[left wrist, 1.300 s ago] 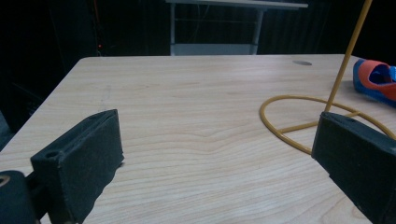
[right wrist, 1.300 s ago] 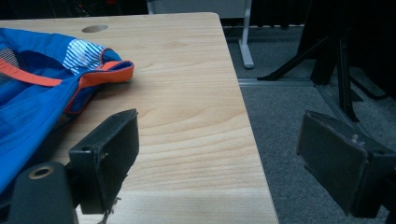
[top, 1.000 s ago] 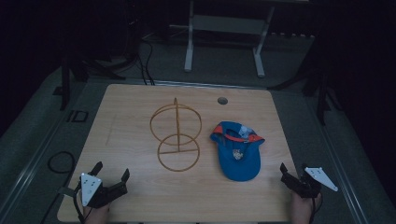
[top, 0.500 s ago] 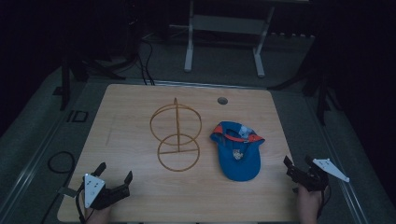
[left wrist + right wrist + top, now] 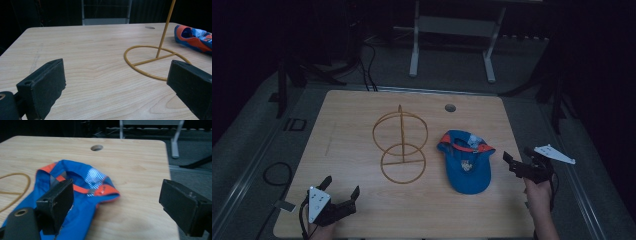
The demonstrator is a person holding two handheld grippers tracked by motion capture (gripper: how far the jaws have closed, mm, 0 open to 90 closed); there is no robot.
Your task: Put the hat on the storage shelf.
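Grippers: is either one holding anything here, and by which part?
Nothing is held. The left gripper and right gripper are both open and empty, clear of the cap.

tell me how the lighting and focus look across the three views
High view: dim, surroundings nearly black, only the table lit. Left gripper view: brighter, wire stand sharp, near jaws soft. Right gripper view: blue cap slightly blurred, jaws soft too.

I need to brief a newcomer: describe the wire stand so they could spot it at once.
Start at the pale wooden table. Near its middle stands the yellow wire stand, a flat ring base with a thin upright post carrying a vertical hoop. Unlike the soft blue cap to its right, it is bare metal wire you can see through.
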